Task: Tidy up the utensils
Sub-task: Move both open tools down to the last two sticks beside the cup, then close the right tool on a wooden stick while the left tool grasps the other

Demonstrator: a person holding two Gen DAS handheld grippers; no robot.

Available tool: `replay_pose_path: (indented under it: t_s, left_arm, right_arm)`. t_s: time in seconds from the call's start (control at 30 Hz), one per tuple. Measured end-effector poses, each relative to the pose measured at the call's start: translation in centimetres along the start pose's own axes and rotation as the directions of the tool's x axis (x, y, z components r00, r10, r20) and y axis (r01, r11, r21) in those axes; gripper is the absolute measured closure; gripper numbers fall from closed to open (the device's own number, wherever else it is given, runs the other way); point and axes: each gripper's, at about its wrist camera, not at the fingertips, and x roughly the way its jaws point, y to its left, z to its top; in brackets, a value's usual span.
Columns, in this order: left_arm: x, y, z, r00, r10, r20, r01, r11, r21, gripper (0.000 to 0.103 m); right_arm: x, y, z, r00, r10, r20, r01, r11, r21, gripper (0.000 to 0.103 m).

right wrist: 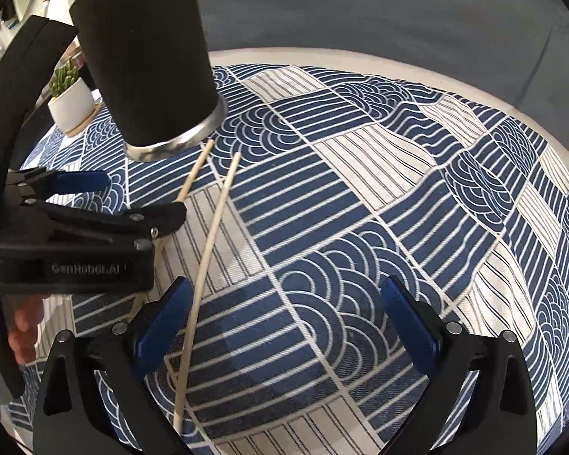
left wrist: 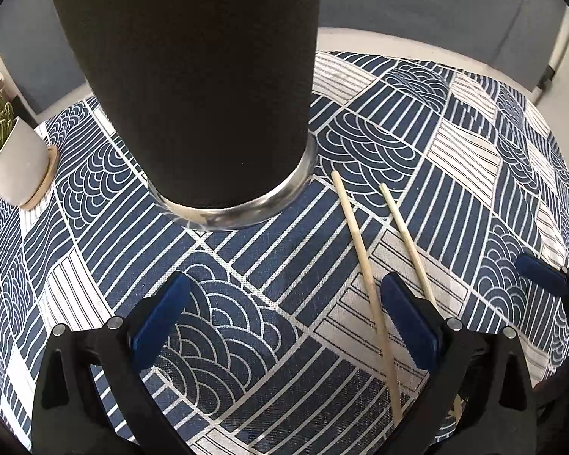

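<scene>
- Hovering over the patterned tablecloth (right wrist: pixel 360 197), both claws point steeply down with jaws wide and nothing between the pads: left gripper (left wrist: pixel 284 314), right gripper (right wrist: pixel 284 314).
- Two wooden chopsticks (left wrist: pixel 364 265) lie loose on the cloth, side by side but apart, far tips just right of the base of the black tumbler (left wrist: pixel 193 87), which stands upright at far left.
- In the right wrist view one chopstick passes just beside your right gripper's left pad; no contact is evident.
- Judgement: the step in hand is the approach to pick up; nothing is collected yet.
- Next move likely calls for you to centre one stick between the open pads, lower to the cloth and close on a thin, rolling target.
- The tumbler's rim is cut off at the frame top, so its contents are unknown; the chopsticks' near ends are hidden under the grippers.
- A small potted plant (left wrist: pixel 15 159) sits far left, well clear.
</scene>
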Motion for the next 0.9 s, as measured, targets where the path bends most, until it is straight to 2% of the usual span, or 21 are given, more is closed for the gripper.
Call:
replay_pose_path:
  t_s: [0.13,0.27,0.43,0.5,0.53,0.6,0.63,0.67,0.7,0.87,0.9]
  left_arm:
    - [0.2,-0.1,0.3,0.999,0.020,-0.024,-0.021,0.999,-0.036,0.004]
    - [0.1,-0.2,-0.5,0.999,0.033,0.033,-0.032,0.998,-0.055,0.004]
    - [-0.6,0.2,-1.2,0.997,0.052,0.049,-0.048,0.995,-0.089,0.004]
    - [-1.0,0.3,-1.6,0.996,0.062,0.062,-0.055,0.993,-0.103,0.004]
    - [-1.2,0.4,-1.8,0.996,0.061,0.067,-0.054,0.993,-0.102,0.004]
    - [-1.4,0.5,-1.9,0.996,0.062,0.062,-0.055,0.993,-0.102,0.005]
    - [-1.5,0.5,-1.9,0.997,0.062,0.055,-0.056,0.993,-0.102,0.006]
    - [-1.6,0.4,-2.0,0.997,0.060,0.052,-0.055,0.994,-0.099,0.007]
    - [-1.8,0.4,-2.1,0.997,0.059,0.051,-0.053,0.994,-0.096,0.011]
    - [-3.3,1.1,-3.7,0.998,0.055,0.028,-0.052,0.993,-0.107,0.030]
    - [-3.5,1.3,-4.1,0.998,0.055,0.025,-0.052,0.993,-0.105,0.037]
  right_arm:
    - [-0.4,-0.9,-0.1,1.000,-0.016,-0.008,0.016,0.999,0.037,0.008]
    - [-0.4,-1.7,0.2,0.998,-0.041,-0.056,0.045,0.995,0.085,0.008]
    - [-0.3,-1.5,0.4,0.993,-0.057,-0.102,0.062,0.997,0.046,0.013]
    - [-0.6,-1.5,0.3,0.993,-0.056,-0.105,0.060,0.997,0.038,0.030]
    - [-0.9,-1.4,0.4,0.993,-0.050,-0.108,0.053,0.998,0.026,0.035]
    - [-1.1,-1.5,0.6,0.992,-0.049,-0.120,0.052,0.998,0.023,0.061]
    - [-1.3,-1.6,0.7,0.991,-0.051,-0.125,0.055,0.998,0.029,0.070]
    - [-1.4,-1.7,0.8,0.990,-0.056,-0.133,0.061,0.997,0.036,0.087]
    - [-1.4,-1.7,0.8,0.989,-0.062,-0.138,0.068,0.997,0.038,0.094]
    - [-1.5,-1.6,0.5,0.985,-0.090,-0.148,0.099,0.994,0.055,0.098]
    - [-1.6,-1.7,0.4,0.985,-0.091,-0.145,0.100,0.993,0.059,0.098]
